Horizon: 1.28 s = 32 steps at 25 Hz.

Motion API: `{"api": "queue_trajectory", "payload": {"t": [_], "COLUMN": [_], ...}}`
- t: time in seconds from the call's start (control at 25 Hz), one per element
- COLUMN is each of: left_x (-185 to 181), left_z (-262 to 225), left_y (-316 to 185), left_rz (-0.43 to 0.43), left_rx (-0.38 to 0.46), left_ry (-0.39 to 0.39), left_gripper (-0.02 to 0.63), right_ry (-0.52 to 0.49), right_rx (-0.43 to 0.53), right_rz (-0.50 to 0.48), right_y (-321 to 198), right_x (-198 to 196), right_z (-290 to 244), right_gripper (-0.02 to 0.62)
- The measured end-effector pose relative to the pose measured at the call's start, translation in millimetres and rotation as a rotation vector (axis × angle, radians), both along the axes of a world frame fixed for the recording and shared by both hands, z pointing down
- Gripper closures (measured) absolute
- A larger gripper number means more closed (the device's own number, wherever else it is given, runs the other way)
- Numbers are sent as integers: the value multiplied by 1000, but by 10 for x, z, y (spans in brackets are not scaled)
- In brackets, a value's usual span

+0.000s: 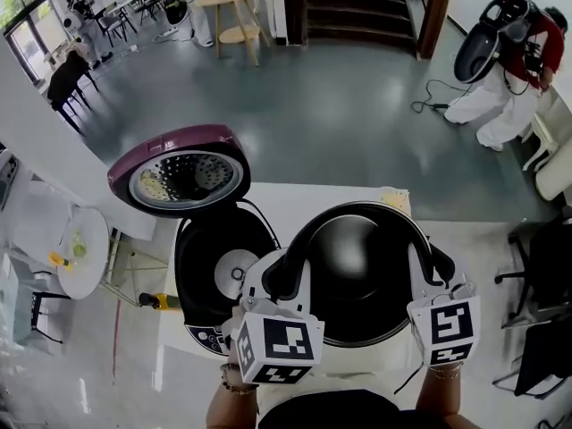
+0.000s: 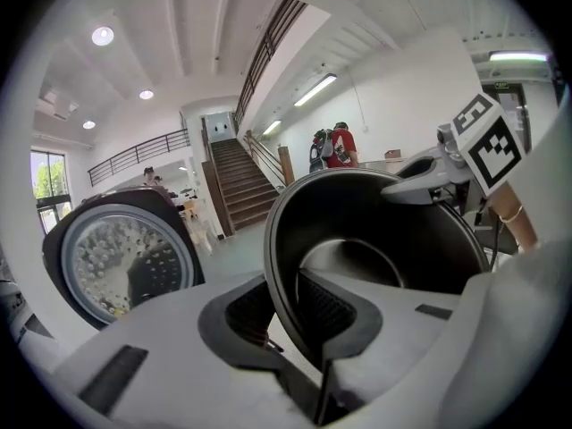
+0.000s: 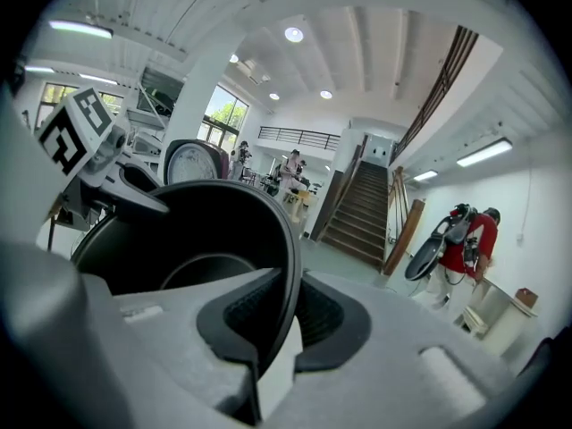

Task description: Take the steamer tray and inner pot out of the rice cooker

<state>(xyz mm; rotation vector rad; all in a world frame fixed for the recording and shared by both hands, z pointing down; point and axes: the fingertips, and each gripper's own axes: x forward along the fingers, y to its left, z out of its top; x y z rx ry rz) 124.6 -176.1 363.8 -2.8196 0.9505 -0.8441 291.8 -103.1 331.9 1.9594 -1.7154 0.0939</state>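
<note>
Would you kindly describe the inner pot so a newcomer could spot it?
A rice cooker with a raised purple lid stands on the white table. Right of it, the left gripper and right gripper hold the inner pot by its rim: the only loose, dark, empty bowl.

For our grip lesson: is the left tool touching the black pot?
Touching. The left gripper view shows the left tool clamped on the rim of the pot.
</note>
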Motion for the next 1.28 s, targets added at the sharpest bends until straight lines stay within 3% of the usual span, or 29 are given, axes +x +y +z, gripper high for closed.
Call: {"api": "queue_trajectory", "payload": {"t": [0.32, 0.68, 0.88, 1.0, 1.28], "left_x": [612, 581, 562, 587, 548], "left_z": [669, 1824, 2325, 2367, 2373], "left_y": [505, 1194, 1567, 1575, 1567], "left_rz": [47, 71, 76, 71, 60], "left_rx": [-123, -357, -484, -511, -523], "left_ry": [-78, -252, -252, -230, -261], "left_gripper": [532, 532, 532, 537, 537], "right_ry": [-83, -225, -234, -277, -298], "right_rx": [-121, -327, -420, -440, -454], "right_rz": [44, 71, 62, 57, 33], "right_y": [548, 1172, 1389, 1404, 1393], "right_x": [593, 594, 597, 610, 594], "right_z": [667, 1825, 2248, 2362, 2434], "right_gripper": [563, 574, 584, 586, 586]}}
